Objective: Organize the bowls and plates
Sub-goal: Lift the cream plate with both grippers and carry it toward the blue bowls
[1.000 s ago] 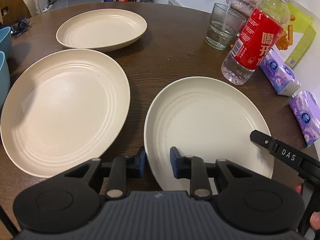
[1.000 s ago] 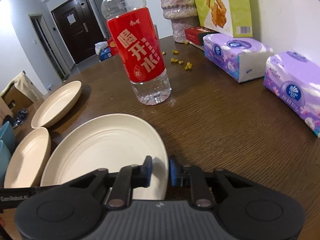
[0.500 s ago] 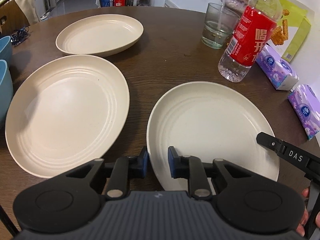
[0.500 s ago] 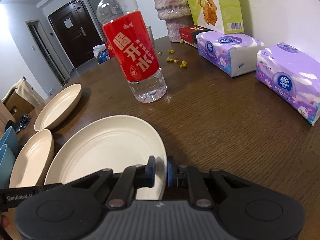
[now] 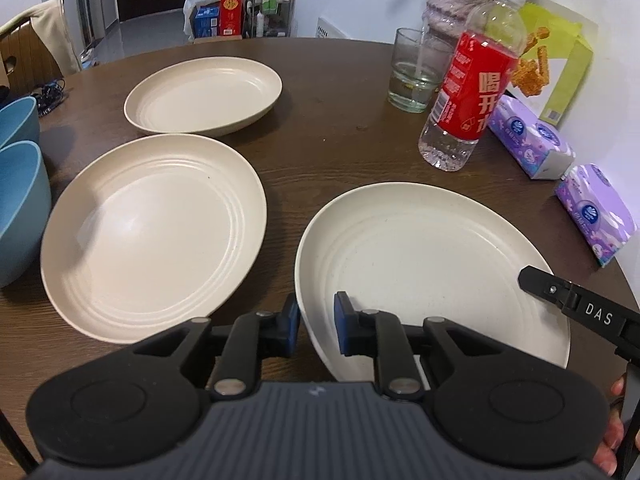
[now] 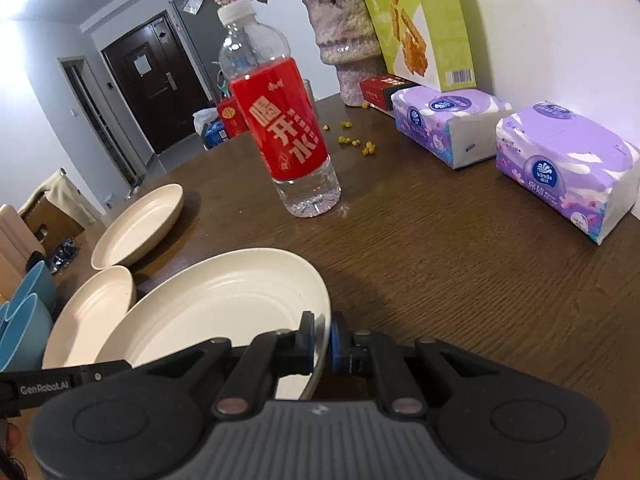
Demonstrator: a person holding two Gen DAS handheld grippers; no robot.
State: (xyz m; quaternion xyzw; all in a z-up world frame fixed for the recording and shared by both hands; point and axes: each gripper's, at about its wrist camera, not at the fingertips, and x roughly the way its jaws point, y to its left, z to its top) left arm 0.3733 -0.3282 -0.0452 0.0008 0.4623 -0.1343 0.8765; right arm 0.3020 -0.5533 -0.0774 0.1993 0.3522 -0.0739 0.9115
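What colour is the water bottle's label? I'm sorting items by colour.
Red, on the water bottle; clearest in the right wrist view.

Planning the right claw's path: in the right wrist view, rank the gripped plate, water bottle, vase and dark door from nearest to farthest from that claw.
1. Gripped plate: its rim sits between the right claw pads.
2. Water bottle: ahead, mid-table, slightly left.
3. Vase: behind the bottle, to its right, by the wall.
4. Dark door: across the room, far left.
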